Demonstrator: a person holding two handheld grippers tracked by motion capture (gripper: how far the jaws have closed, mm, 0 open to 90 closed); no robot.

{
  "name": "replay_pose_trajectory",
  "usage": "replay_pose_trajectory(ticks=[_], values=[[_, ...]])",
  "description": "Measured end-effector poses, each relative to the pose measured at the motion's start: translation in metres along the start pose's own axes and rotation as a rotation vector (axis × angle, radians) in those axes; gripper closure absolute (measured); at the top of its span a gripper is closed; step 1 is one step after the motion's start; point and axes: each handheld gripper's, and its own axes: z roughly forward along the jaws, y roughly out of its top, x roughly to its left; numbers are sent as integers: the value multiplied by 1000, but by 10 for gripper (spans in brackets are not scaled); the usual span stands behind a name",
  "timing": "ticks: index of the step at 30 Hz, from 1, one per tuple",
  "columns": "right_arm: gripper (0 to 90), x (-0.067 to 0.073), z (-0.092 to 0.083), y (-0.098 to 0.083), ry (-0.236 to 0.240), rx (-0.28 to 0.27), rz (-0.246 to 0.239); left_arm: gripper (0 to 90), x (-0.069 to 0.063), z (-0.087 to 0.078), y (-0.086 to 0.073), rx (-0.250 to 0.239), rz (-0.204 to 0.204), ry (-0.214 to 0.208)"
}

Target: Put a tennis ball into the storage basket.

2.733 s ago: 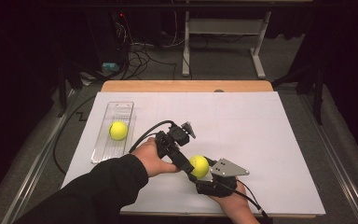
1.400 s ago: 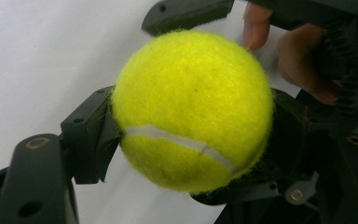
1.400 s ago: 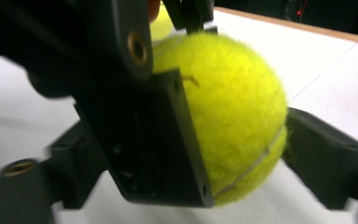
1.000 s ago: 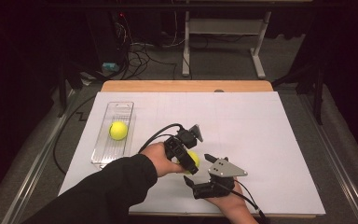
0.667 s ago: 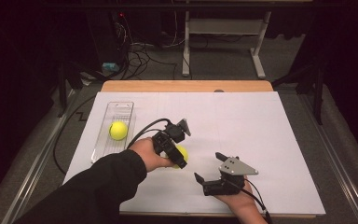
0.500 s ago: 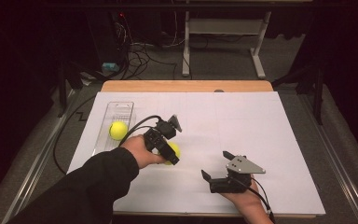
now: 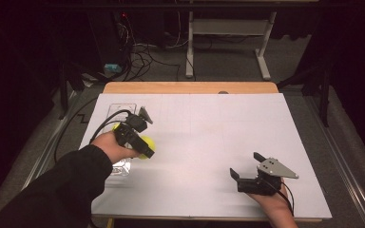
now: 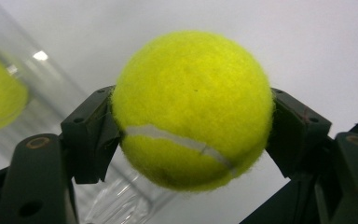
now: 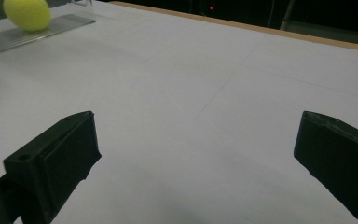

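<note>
A yellow tennis ball [image 8: 193, 109] is clamped between the two black jaws of my left gripper [image 8: 193, 140]. In the high view this ball [image 7: 148, 142] and the left gripper [image 7: 145, 149] hang just right of a clear plastic tray [image 7: 120, 167] at the table's left. A second yellow ball [image 7: 116, 127] lies in that tray, mostly hidden by the hand; it also shows as a ball [image 8: 0, 93] at the left edge and as a ball [image 9: 27, 13] far off. My right gripper [image 7: 246, 167] stands open at the front right, and its jaws [image 9: 196, 158] have nothing between them.
White paper [image 7: 209, 137] covers the wooden table [image 7: 190, 87]. A black cable [image 7: 105, 124] trails from the left gripper over the tray. Beyond the table's far edge are a desk frame [image 7: 228, 33] and floor cables.
The left gripper has carried the ball leftward, away from the right gripper and up to the tray. The right gripper has drawn back to the right, open.
</note>
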Motion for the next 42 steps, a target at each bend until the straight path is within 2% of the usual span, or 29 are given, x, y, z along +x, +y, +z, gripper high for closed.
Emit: replay_pose_trajectory(ticks=[10,20,25,42], values=[[0,-23,-20,-7,-51,-14,35,266,32,-10,-26,18,-72,38],[0,-28,-25,-11,-61,-7,45,266,59,-21,-46,21,-139,75],[0,-28,-24,-11,-55,-8,44,265,65,-17,-47,40,-152,90],[0,-25,-21,-13,-46,0,40,262,75,14,-41,73,-168,99]])
